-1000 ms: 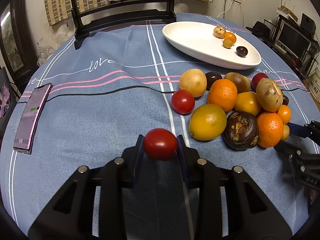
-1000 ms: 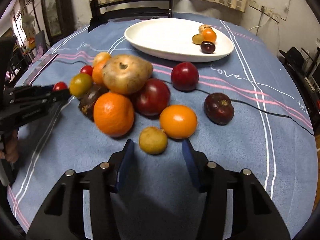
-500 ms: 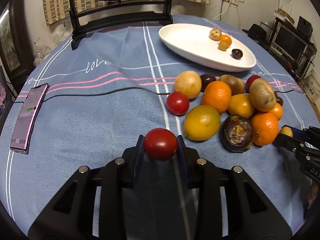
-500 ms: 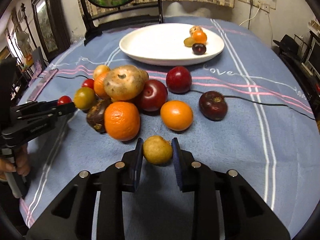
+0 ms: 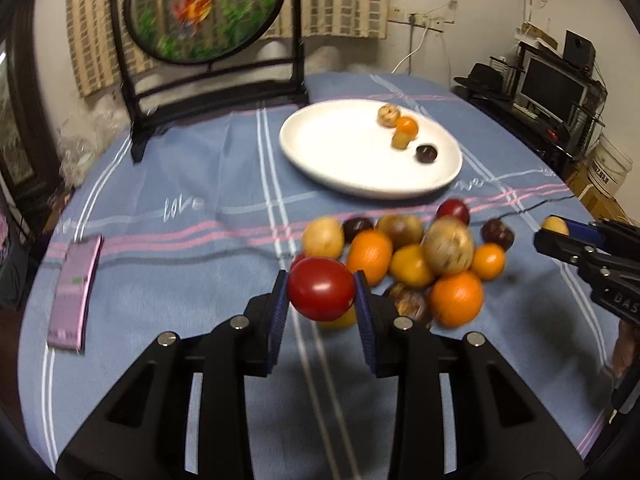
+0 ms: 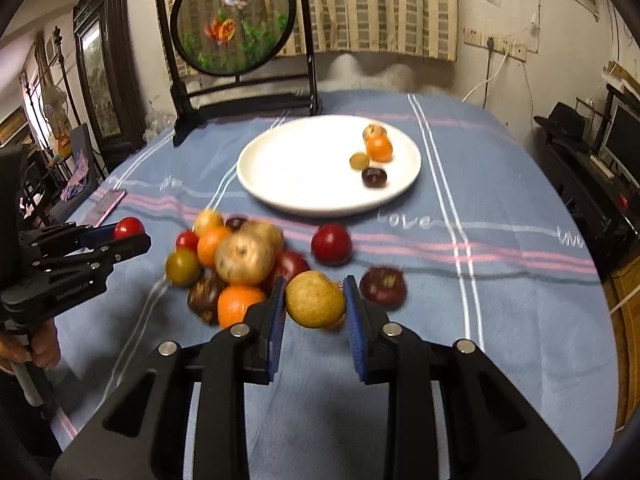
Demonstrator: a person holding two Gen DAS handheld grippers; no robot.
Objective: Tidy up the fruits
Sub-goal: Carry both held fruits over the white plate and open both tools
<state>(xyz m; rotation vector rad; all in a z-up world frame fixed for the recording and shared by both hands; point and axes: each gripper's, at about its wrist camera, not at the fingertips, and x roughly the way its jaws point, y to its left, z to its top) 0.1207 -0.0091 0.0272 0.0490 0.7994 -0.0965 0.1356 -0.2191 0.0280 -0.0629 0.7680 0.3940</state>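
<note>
Tomato point(image 5: 320, 294) sits clamped between the left gripper's point(image 5: 320, 312) pads (tan fruit point(image 6: 315, 299) likewise in the right gripper point(image 6: 315, 314)).

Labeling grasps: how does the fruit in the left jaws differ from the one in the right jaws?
The red tomato in the left gripper is glossy and smooth; the tan fruit in the right gripper is matte, speckled yellow-brown. The tomato is a flattened round, the tan fruit a more uneven oval. Both are pinched between blue pads, lifted clear of the tablecloth.

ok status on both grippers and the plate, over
left gripper shut on red tomato. right gripper shut on tan fruit. white plate holds four small fruits, path clear.
</note>
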